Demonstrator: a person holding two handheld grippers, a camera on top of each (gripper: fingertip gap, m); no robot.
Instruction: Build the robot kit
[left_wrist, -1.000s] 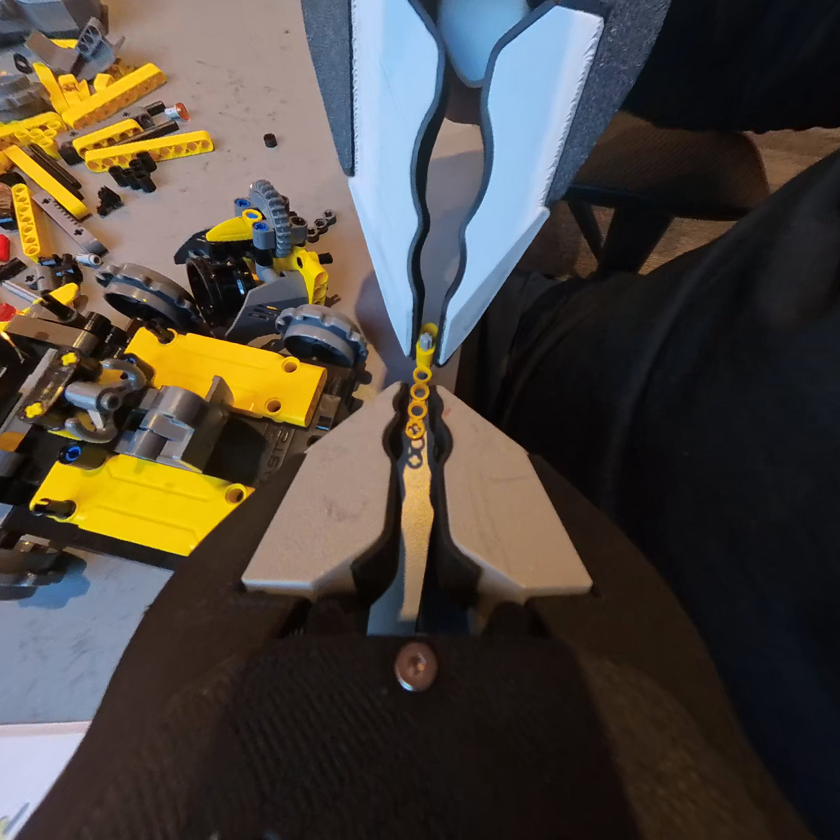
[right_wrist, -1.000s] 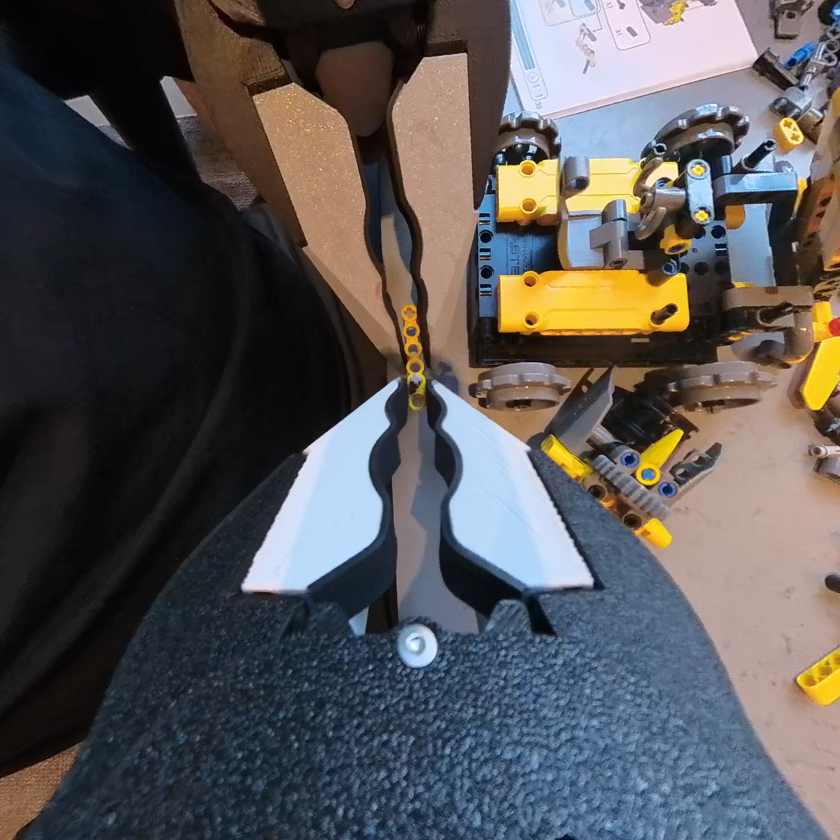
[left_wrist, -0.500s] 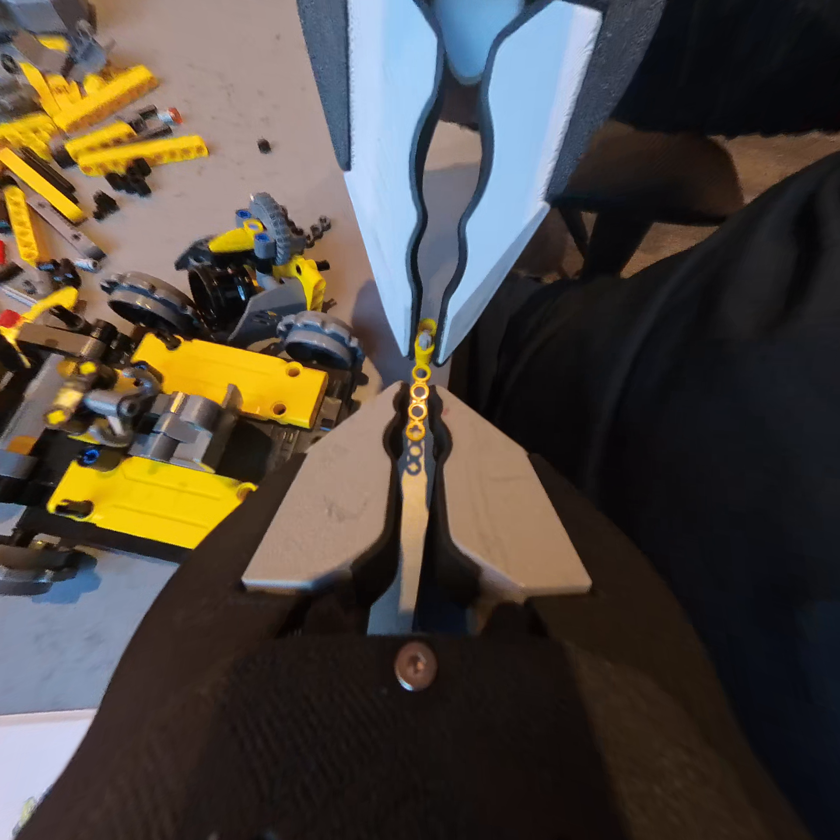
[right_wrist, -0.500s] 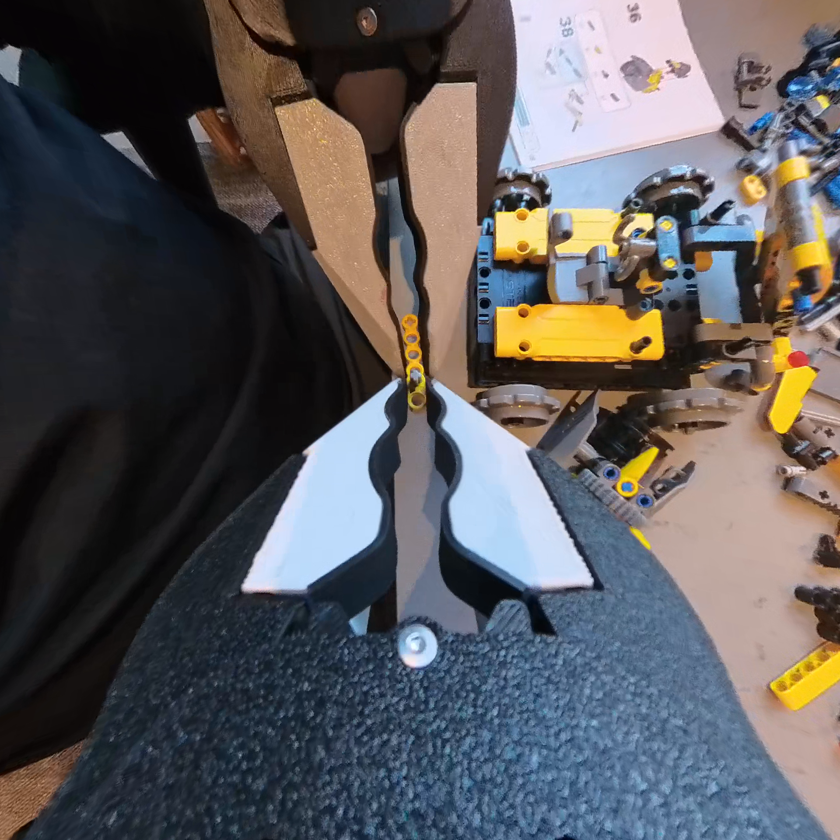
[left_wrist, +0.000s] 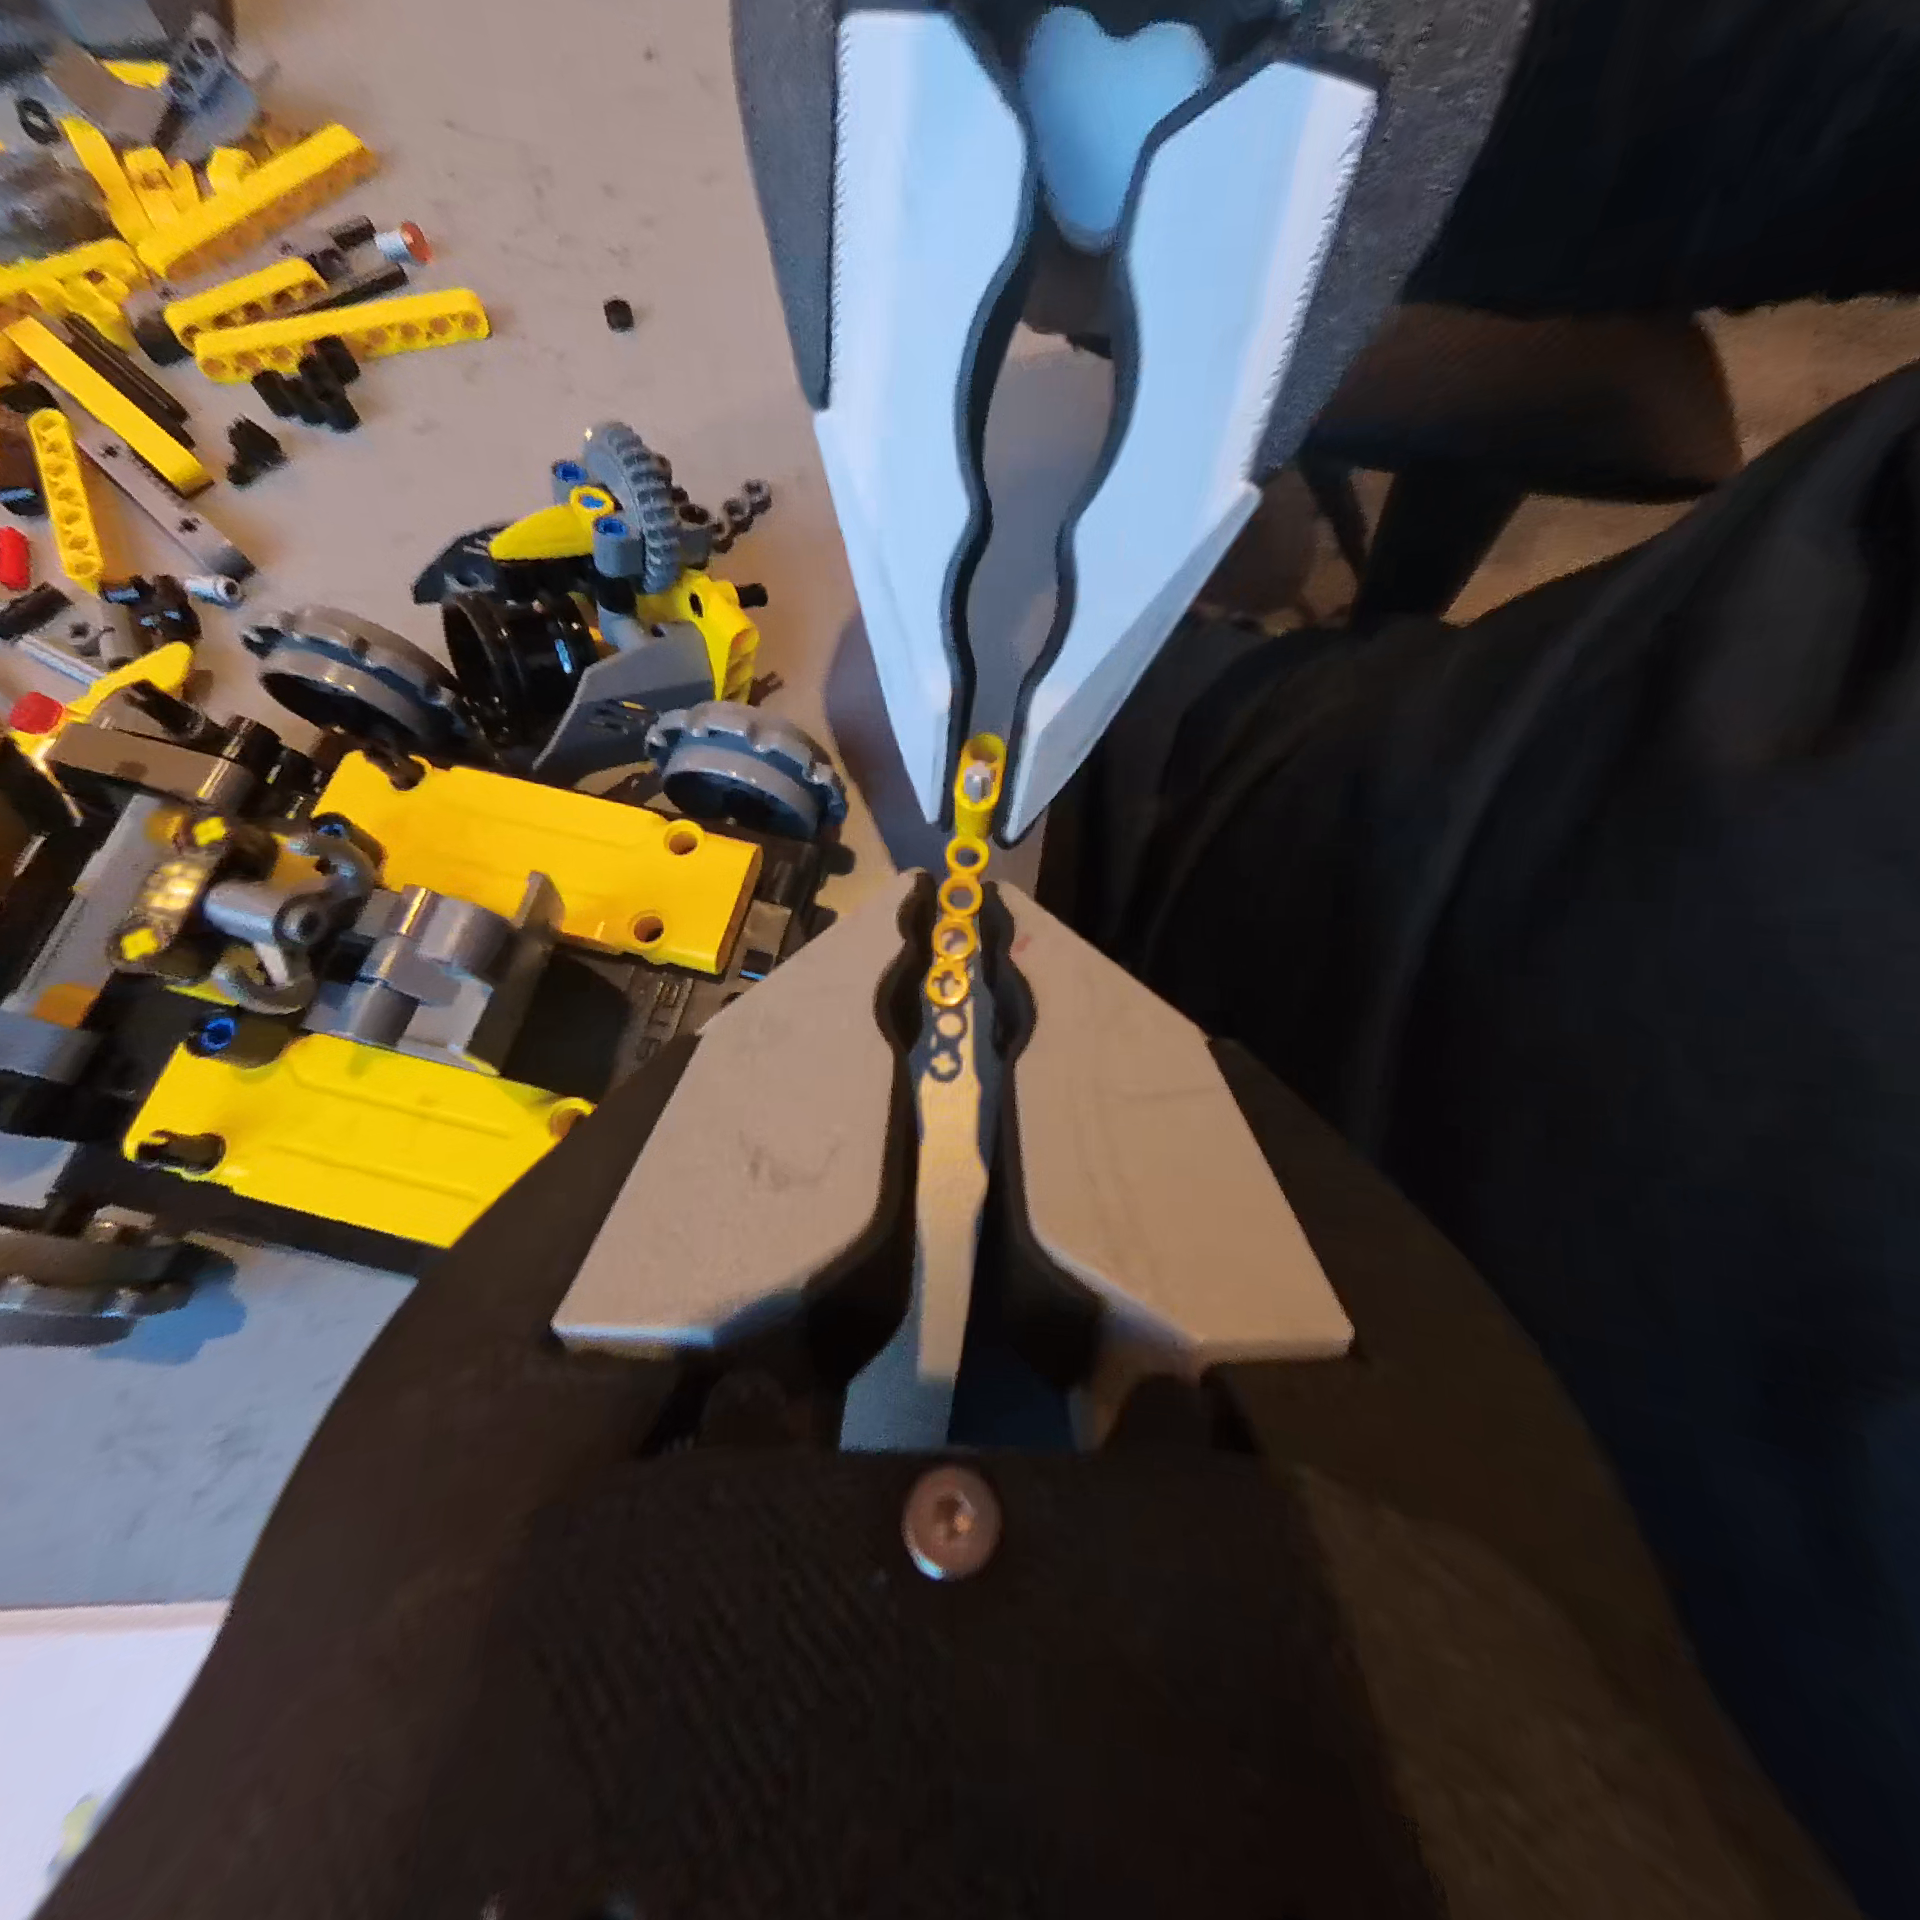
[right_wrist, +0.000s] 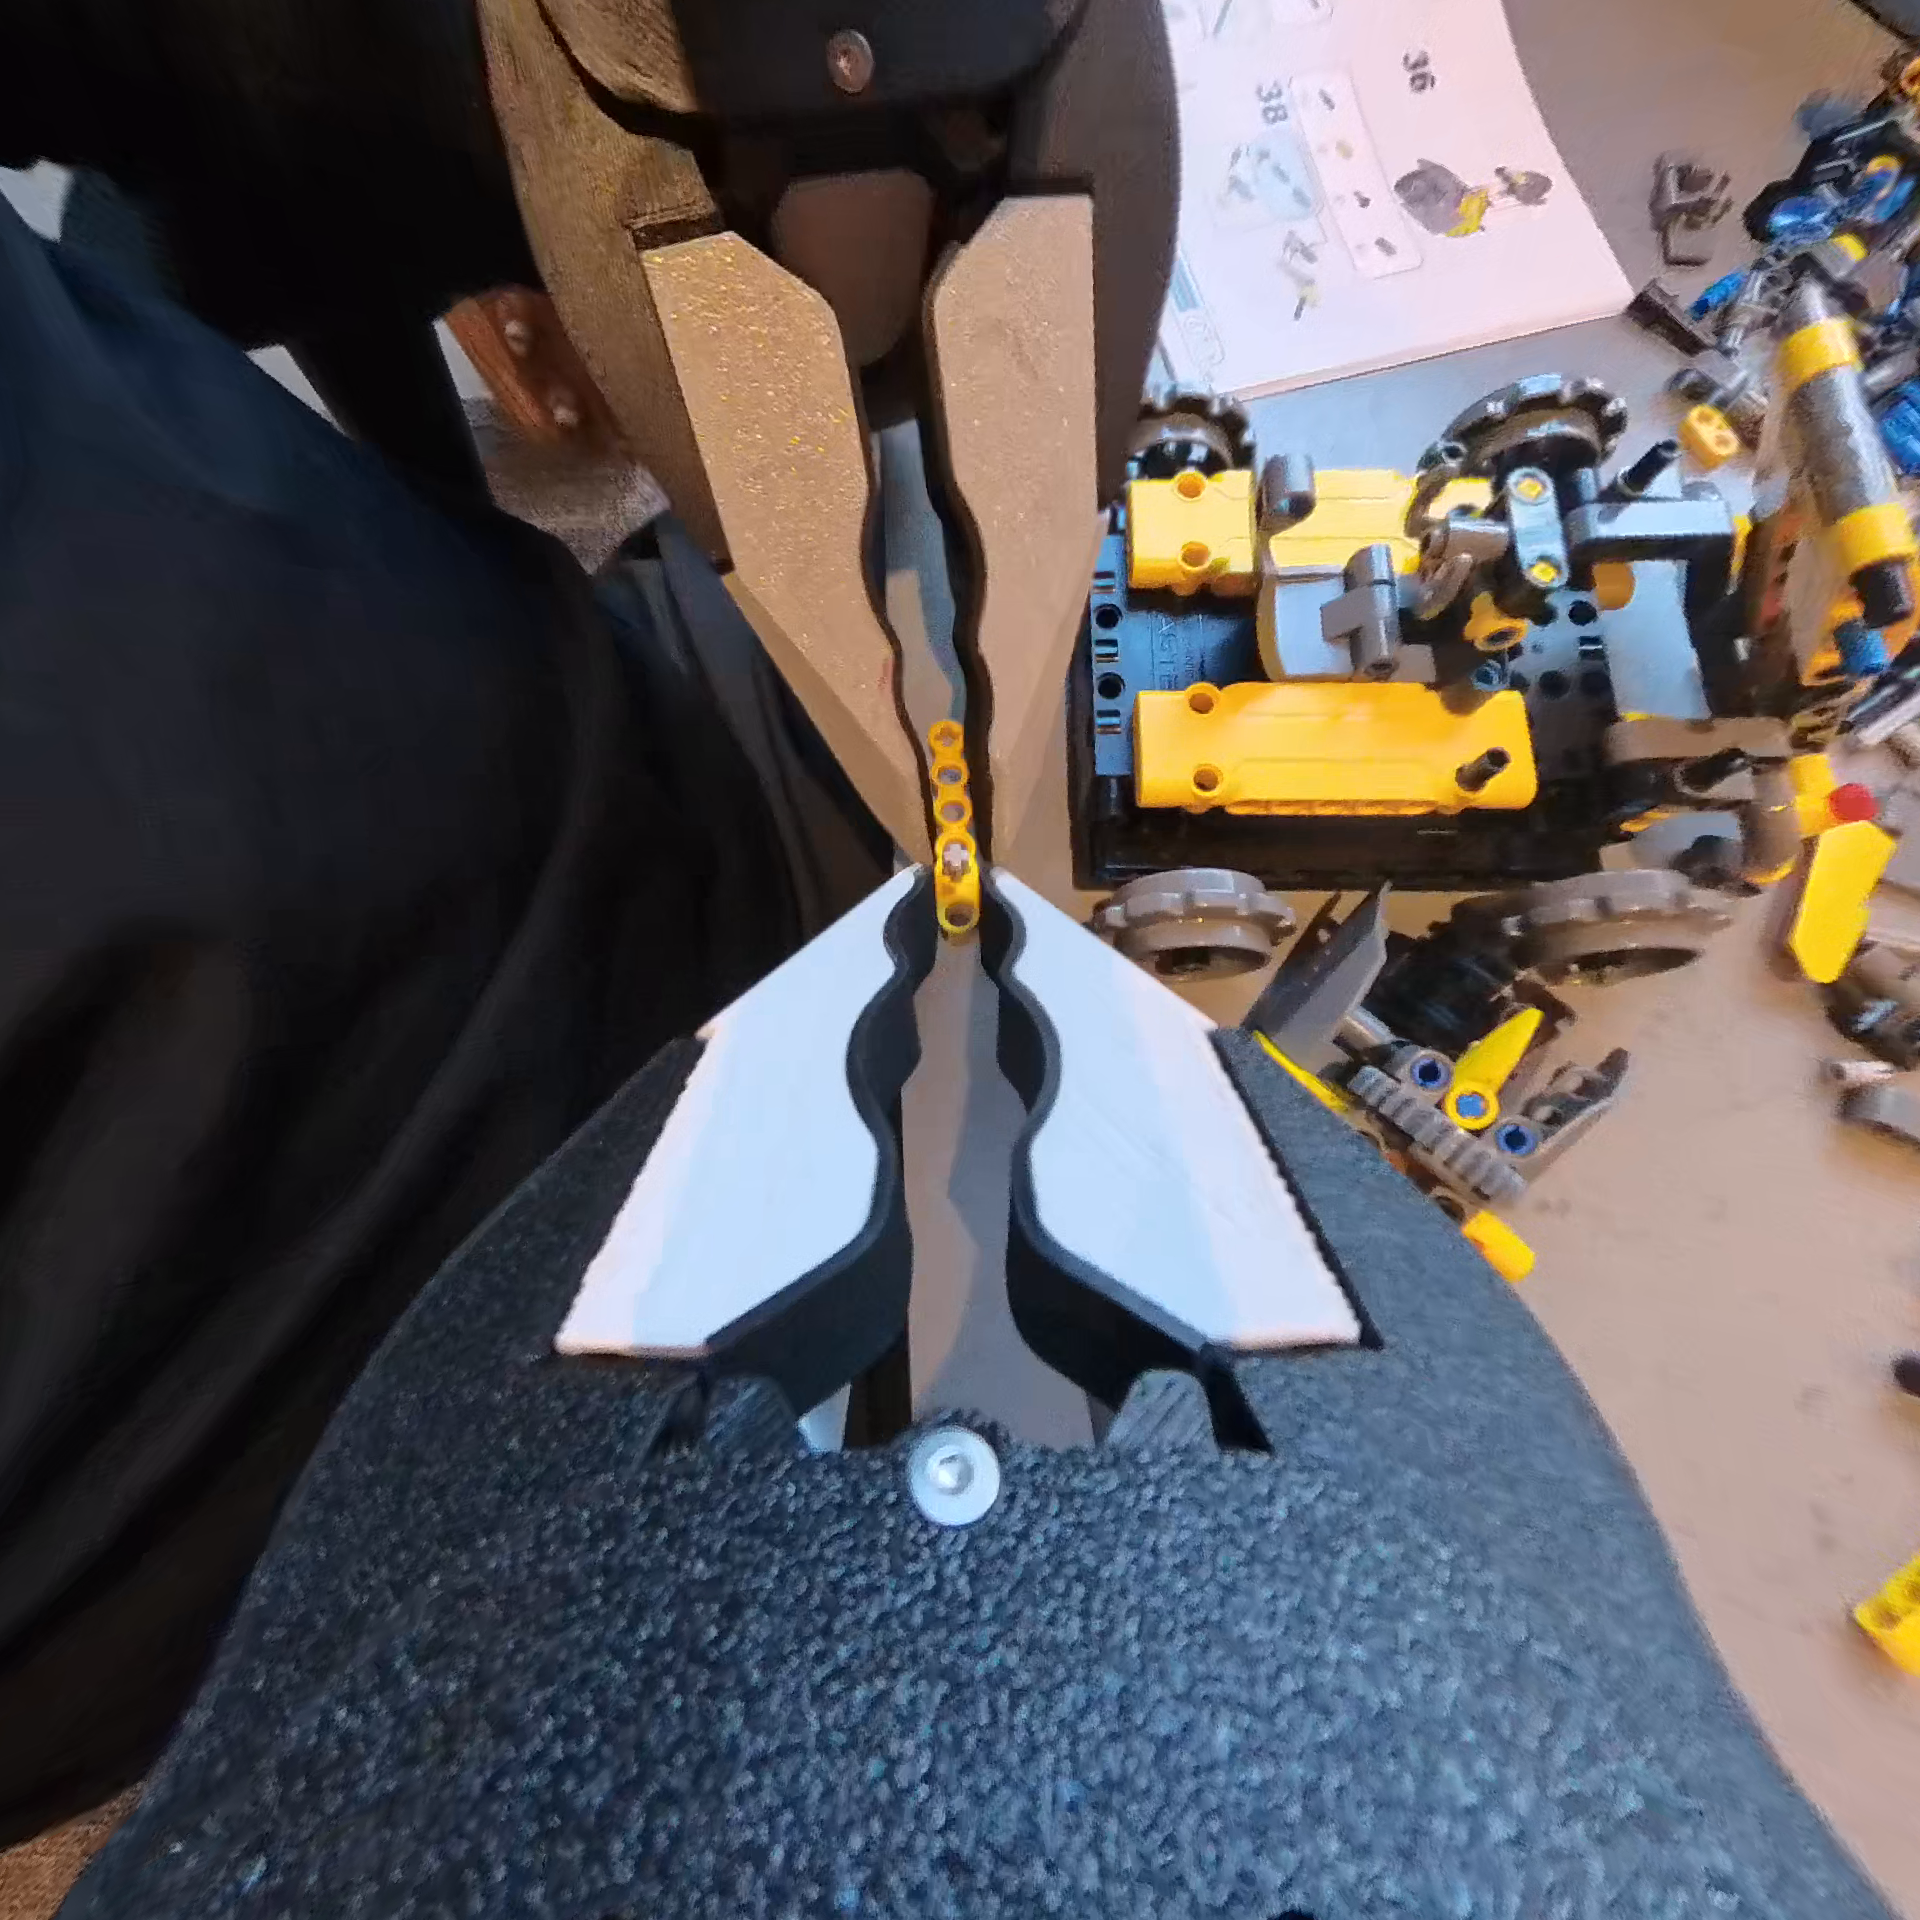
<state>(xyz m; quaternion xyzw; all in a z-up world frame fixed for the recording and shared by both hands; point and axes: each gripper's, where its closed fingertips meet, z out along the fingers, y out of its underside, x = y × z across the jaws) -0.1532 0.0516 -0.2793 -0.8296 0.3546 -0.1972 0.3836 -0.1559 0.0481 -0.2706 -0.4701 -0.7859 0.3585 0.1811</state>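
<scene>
Yellow plastic, a thin beam with a row of round holes (left_wrist: 961, 904), is pinched edge-on at both ends: the left gripper (left_wrist: 956, 935), with grey fingers, is clenched on its near end, and the right gripper (right_wrist: 956, 904), with white fingers, is clenched on the far end, where a small grey pin (right_wrist: 954, 858) sits in a hole. Holding it so keeps the beam rigid in the air, clear of the grey table (left_wrist: 582, 208). To the left on the table stands a part-built yellow and black toy vehicle (left_wrist: 416, 935); loose yellow beams (left_wrist: 312, 332) lie farther off, and a white instruction booklet (right_wrist: 1371, 208) beyond.
</scene>
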